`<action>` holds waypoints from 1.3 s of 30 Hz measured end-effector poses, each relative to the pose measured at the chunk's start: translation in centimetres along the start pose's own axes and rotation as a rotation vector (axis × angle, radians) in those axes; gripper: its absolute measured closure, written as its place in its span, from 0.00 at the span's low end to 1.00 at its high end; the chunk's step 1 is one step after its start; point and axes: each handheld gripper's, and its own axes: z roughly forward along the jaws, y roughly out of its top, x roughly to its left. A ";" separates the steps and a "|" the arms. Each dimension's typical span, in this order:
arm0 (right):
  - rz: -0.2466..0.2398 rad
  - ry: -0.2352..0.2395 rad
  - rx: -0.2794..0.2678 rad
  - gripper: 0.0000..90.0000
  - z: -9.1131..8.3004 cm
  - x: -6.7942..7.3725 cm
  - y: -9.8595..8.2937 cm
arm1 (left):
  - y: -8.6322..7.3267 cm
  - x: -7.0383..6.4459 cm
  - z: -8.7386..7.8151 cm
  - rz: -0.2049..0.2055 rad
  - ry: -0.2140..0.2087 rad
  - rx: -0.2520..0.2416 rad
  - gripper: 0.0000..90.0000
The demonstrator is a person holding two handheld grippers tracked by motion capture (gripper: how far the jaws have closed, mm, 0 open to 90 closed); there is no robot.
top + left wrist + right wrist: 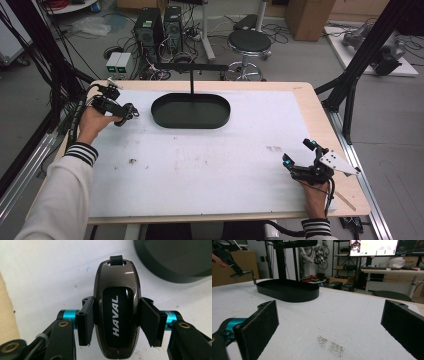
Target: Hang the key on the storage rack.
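Observation:
A glossy dark car key fob marked HAVAL sits between the pads of my left gripper, which is shut on its sides. From above, that left gripper hovers at the table's far left, just left of the black oval tray, and the fob shows as a small dark shape at its tip. My right gripper rests near the table's front right with its jaws wide apart. Its pads frame bare white mat in the right gripper view. The tray with its upright black stand lies far ahead there.
A white mat covers the wooden table and carries a few dark smudges. The tray's post and crossbar rise at its back edge. A stool, computer towers and cables stand on the floor beyond the table.

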 end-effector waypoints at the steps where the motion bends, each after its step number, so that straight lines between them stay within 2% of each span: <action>1: 0.001 -0.001 -0.001 0.00 0.0 0.0 0.0 | 0.0 -0.1 -0.2 0.002 0.001 -0.014 0.54; 3: -0.002 -0.002 -0.001 0.00 0.0 0.0 0.0 | 0.0 -0.2 -0.7 0.012 0.008 -0.040 0.54; 8: -0.002 -0.002 -0.001 0.00 0.0 0.0 0.0 | 0.0 -0.6 -1.6 0.032 -0.019 -0.084 0.54; 14: -0.002 -0.002 -0.001 0.00 0.0 0.0 0.0 | 0.2 -1.2 -2.8 0.031 -0.071 -0.153 0.54; 22: -0.002 -0.002 -0.001 0.00 0.0 0.0 0.0 | 1.3 -2.4 -5.0 0.068 -0.075 -0.222 0.54; 26: -0.002 -0.002 -0.001 0.00 0.0 0.0 0.0 | 1.7 -2.9 -5.6 0.083 -0.064 -0.227 0.54; 39: 0.000 -0.001 -0.001 0.00 0.0 0.0 0.0 | 3.4 -4.3 -6.8 0.111 -0.076 -0.262 0.54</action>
